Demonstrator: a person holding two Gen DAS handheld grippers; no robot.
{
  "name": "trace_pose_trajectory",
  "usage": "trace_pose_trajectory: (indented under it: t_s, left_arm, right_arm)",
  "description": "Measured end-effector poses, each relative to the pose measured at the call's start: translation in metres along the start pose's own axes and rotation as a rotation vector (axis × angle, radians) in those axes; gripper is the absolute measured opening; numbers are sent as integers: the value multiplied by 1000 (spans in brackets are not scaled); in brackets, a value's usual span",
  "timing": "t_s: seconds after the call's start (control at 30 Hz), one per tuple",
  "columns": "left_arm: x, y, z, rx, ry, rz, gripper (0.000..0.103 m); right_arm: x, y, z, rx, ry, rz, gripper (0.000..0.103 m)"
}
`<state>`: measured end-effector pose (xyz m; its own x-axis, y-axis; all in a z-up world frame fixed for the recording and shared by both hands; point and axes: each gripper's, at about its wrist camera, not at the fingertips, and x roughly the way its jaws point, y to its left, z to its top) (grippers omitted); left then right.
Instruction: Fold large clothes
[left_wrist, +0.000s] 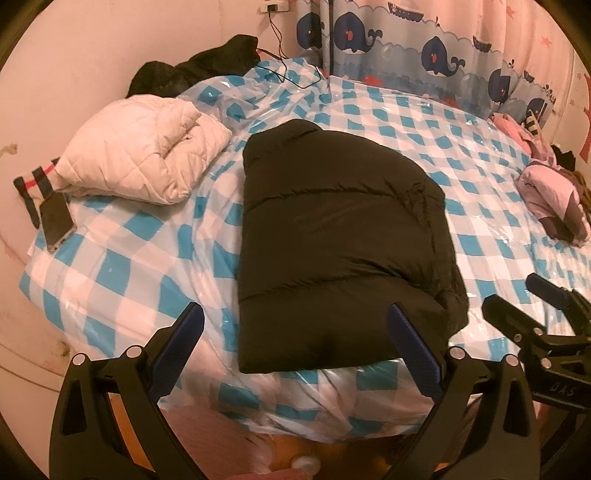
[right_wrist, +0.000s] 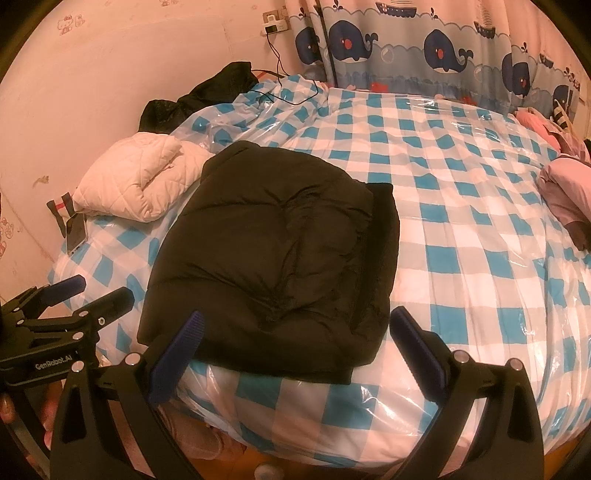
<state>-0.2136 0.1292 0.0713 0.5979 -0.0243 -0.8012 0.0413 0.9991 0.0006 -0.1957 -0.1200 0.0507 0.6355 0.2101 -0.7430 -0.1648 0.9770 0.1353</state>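
A black puffer jacket lies folded into a compact rectangle on the blue-and-white checked bed, its near edge at the bed's front. It also shows in the right wrist view. My left gripper is open and empty, held just in front of the jacket's near edge. My right gripper is open and empty, also before the near edge. The right gripper shows in the left wrist view, the left gripper in the right wrist view.
A folded white quilted jacket lies at the left of the bed beside a phone. Black clothes and a cable sit at the far left corner. Pink clothes lie at the right. A whale-print curtain hangs behind.
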Motion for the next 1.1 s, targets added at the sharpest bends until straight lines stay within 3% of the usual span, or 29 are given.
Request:
trace_pose_trajectory:
  t_s: [0.43,0.57,0.77,1.1]
  left_arm:
    - [0,-5,-2,2,7,7,95]
    - [2,-7,-3,25,19,54,95]
    - [-19,-9,-4,26,-82,86,95]
    - [-43,-28,0,78,-144,94,95]
  right_arm:
    - [-1,-3,0,1,0,4,96]
    - [0,-4,-1,7,1,7,96]
    - [0,-6,-1,8,0,9,96]
    - [0,12,2,23,-37,11,96]
